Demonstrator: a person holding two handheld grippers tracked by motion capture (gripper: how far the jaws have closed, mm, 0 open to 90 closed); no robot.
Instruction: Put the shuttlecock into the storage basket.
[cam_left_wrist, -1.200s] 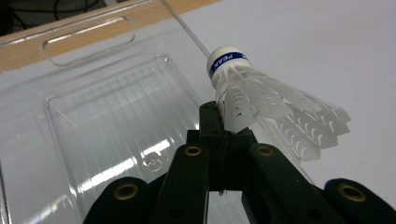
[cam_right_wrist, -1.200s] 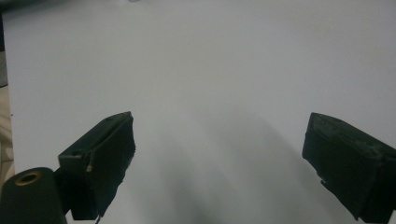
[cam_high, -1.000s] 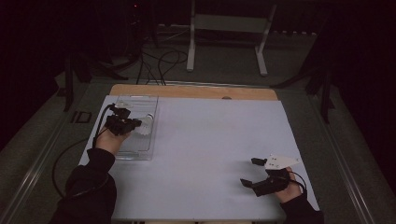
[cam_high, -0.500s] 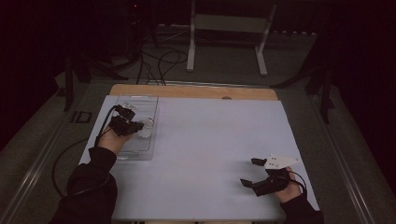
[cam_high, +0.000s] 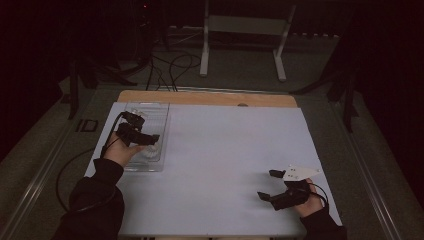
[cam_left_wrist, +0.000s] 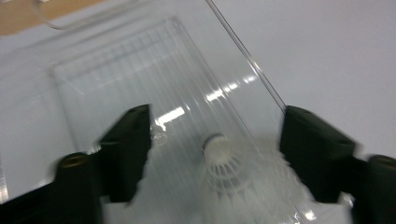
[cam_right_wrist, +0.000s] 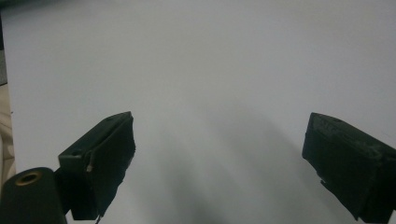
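The left gripper (cam_left_wrist: 215, 154) has just been opening its fingers over the tray (cam_high: 150, 107), the shuttlecock (cam_left_wrist: 224, 163) loose between them: a release. Next, lift clear. The right gripper (cam_high: 274, 185) rests wide open, empty, on the counter (cam_high: 225, 150).

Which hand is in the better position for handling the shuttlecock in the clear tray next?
Left, likely. The left gripper hangs over the clear tray, jaws just opened, with the shuttlecock lying loose between them. The right gripper rests far across the table.
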